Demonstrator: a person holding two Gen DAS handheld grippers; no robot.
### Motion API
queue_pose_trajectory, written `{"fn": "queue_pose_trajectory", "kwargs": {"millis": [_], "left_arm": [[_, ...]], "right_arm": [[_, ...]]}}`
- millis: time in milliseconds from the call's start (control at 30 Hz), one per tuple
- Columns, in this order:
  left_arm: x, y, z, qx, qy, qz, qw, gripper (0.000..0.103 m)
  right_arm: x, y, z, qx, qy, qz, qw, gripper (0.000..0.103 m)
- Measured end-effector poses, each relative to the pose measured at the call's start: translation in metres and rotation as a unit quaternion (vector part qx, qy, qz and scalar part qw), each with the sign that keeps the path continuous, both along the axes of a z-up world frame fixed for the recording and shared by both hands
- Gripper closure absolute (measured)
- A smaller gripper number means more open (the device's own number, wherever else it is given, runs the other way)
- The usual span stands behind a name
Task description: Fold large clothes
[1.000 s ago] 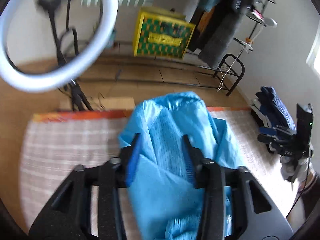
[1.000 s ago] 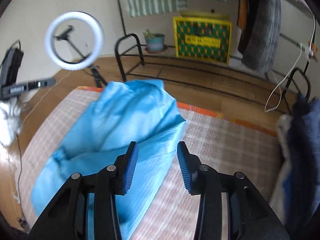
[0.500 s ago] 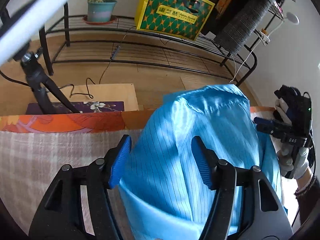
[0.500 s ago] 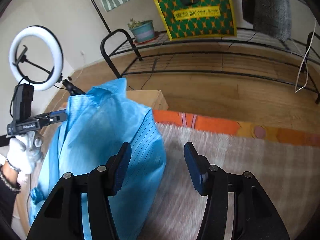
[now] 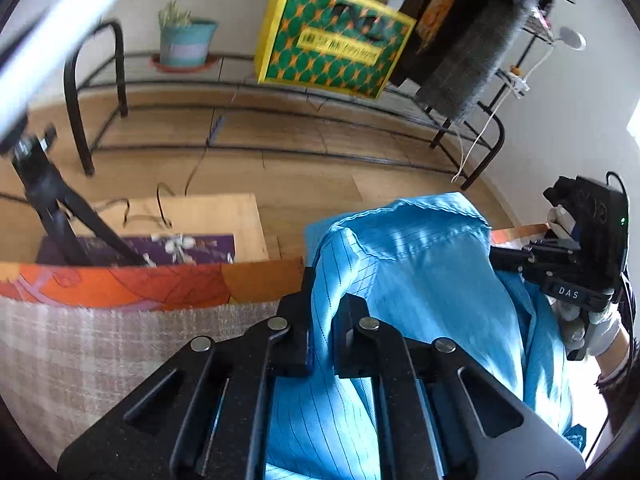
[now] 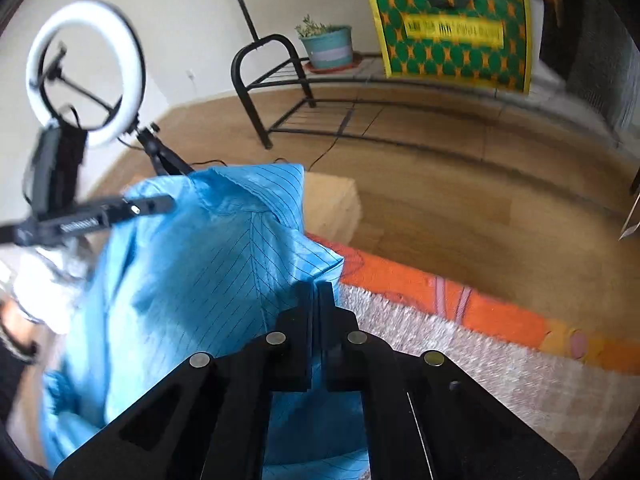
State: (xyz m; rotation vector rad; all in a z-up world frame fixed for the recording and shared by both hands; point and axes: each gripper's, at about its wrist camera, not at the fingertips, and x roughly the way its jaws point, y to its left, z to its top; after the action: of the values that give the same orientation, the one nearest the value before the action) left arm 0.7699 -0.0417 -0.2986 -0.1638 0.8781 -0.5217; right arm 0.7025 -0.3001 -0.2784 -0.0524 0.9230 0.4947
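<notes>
We held the bright blue pinstriped garment (image 5: 420, 288) raised above the pale checked rug with the orange border (image 5: 80, 344), each tong clamped on a shoulder edge so the cloth could hang and straighten, we judged, before folding. The left gripper (image 5: 320, 304) had its jaws narrowed onto a fold of the fabric, and the right gripper (image 6: 318, 300) was pressed nearly flat on the opposite corner, the collar (image 6: 256, 184) standing up between them.

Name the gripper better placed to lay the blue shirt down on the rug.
Neither alone: the left gripper and the right gripper each pinch the raised blue shirt above the rug, so lower both together.
</notes>
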Motion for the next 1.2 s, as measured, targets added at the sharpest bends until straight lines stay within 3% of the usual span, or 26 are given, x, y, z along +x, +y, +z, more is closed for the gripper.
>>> {"fn": "queue_pose_trajectory", "kwargs": {"millis": [200, 433, 500, 533, 567, 633, 767, 867, 900, 933, 967, 1033, 1067, 1100, 1133, 1167, 1200], "left_arm": [[-0.019, 0.011, 0.035, -0.014, -0.042, 0.017, 0.9989, 0.102], [-0.041, 0.007, 0.069, 0.0, -0.076, 0.011, 0.9971, 0.102], [-0.039, 0.003, 0.065, 0.013, -0.068, 0.018, 0.9974, 0.102], [-0.038, 0.002, 0.062, 0.017, -0.066, 0.022, 0.9975, 0.102], [-0.034, 0.0, 0.057, 0.021, -0.061, 0.029, 0.9975, 0.102], [-0.027, -0.002, 0.043, 0.028, -0.046, 0.036, 0.9979, 0.102], [-0.009, -0.006, 0.012, 0.051, -0.011, 0.049, 0.9974, 0.102], [0.004, -0.012, -0.006, 0.049, 0.015, 0.041, 0.9978, 0.102], [0.008, -0.014, -0.01, 0.05, 0.022, 0.038, 0.9978, 0.098], [0.013, -0.014, -0.015, 0.048, 0.034, 0.034, 0.9977, 0.085], [0.018, -0.015, -0.019, 0.043, 0.05, 0.027, 0.9975, 0.08], [0.022, -0.014, -0.019, 0.04, 0.049, 0.021, 0.9978, 0.076], [0.022, -0.017, -0.017, 0.046, 0.042, 0.014, 0.9979, 0.076], [0.023, -0.021, -0.016, 0.056, 0.035, 0.011, 0.9977, 0.083], [0.022, -0.024, -0.015, 0.066, 0.027, 0.007, 0.9974, 0.098], [0.02, -0.027, -0.014, 0.071, 0.02, 0.005, 0.9973, 0.098], [0.018, -0.028, -0.011, 0.073, 0.009, 0.007, 0.9973, 0.1]], "right_arm": [[-0.022, -0.013, 0.051, 0.021, -0.072, -0.036, 0.997, 0.103], [-0.043, -0.005, 0.072, 0.017, -0.082, -0.03, 0.996, 0.103], [-0.033, -0.001, 0.066, 0.03, -0.05, -0.021, 0.998, 0.102], [-0.029, 0.001, 0.061, 0.018, -0.04, -0.029, 0.999, 0.096], [-0.028, 0.002, 0.058, 0.005, -0.037, -0.036, 0.999, 0.083], [-0.025, -0.002, 0.049, -0.004, -0.036, -0.041, 0.999, 0.067], [-0.005, -0.021, 0.018, -0.016, 0.007, -0.056, 0.998, 0.066], [0.008, -0.025, 0.005, 0.016, 0.033, -0.042, 0.998, 0.065], [0.013, -0.023, 0.002, 0.031, 0.039, -0.031, 0.998, 0.065], [0.017, -0.019, 0.0, 0.043, 0.048, -0.017, 0.998, 0.065], [0.022, -0.014, -0.003, 0.049, 0.057, -0.003, 0.997, 0.062], [0.031, 0.001, -0.007, 0.028, 0.06, 0.013, 0.998, 0.061], [0.035, 0.01, -0.009, 0.007, 0.057, 0.018, 0.998, 0.061], [0.037, 0.017, -0.012, -0.004, 0.059, 0.022, 0.998, 0.061], [0.034, 0.024, -0.013, -0.015, 0.055, 0.028, 0.998, 0.074], [0.032, 0.03, -0.013, -0.023, 0.048, 0.039, 0.998, 0.094], [0.03, 0.036, -0.012, -0.041, 0.033, 0.043, 0.998, 0.096]]}}
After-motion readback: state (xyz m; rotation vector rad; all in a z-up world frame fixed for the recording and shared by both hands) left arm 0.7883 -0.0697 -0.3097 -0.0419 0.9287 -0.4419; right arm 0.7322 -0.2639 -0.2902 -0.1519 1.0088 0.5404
